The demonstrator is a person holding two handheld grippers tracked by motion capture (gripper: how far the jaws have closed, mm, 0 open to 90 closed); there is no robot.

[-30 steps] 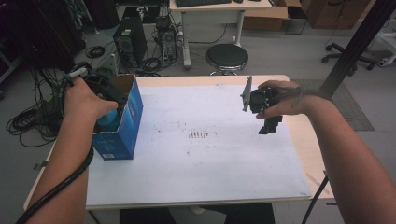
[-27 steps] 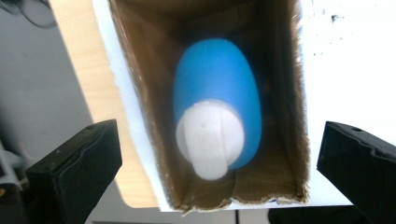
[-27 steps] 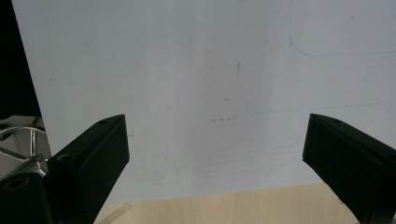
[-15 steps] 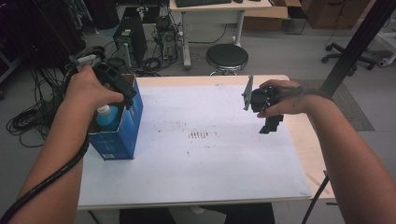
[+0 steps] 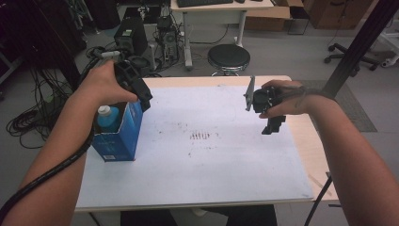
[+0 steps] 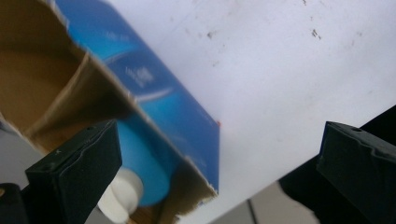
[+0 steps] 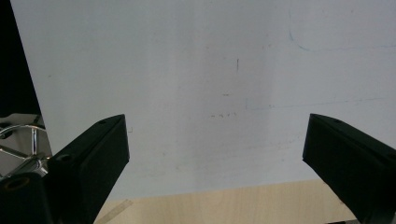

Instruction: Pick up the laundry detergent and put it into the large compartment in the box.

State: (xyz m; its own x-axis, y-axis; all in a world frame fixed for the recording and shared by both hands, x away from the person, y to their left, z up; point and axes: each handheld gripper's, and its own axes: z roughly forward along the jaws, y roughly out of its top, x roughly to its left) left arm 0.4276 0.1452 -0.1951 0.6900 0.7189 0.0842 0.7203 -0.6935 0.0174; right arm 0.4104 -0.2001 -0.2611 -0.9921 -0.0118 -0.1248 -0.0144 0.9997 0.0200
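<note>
Two grippers hung over the bench (image 5: 291, 155), a pale wooden top almost wholly covered by a white sheet (image 5: 207, 165). The sheet was scuffed, with a small cluster of dark reddish marks (image 5: 202, 136) near its middle and faint pen lines in the right gripper view.

The left gripper (image 5: 141, 94) sat above the open top of a blue box (image 5: 120, 139), which stood upright at the bench's left edge with its torn brown flaps up. Its jaws were spread wide and held nothing; in the left gripper view they framed the box (image 6: 154, 102) and a blue bottle (image 6: 144, 177) with a white cap inside it. From the high view the bottle (image 5: 107, 117) stood in the box, cap up.

The right gripper (image 5: 270, 125) was held above the sheet's right part, well apart from the box, its jaws also spread wide and empty, pointing down at the bare sheet (image 7: 210, 93).

Beyond the bench lay a grey floor (image 5: 282, 52) with a black round stool (image 5: 228, 56), a desk's white legs, computer towers (image 5: 129, 35), tangled cables (image 5: 23, 125) at the left, cardboard boxes and an office chair's base at the far right.
</note>
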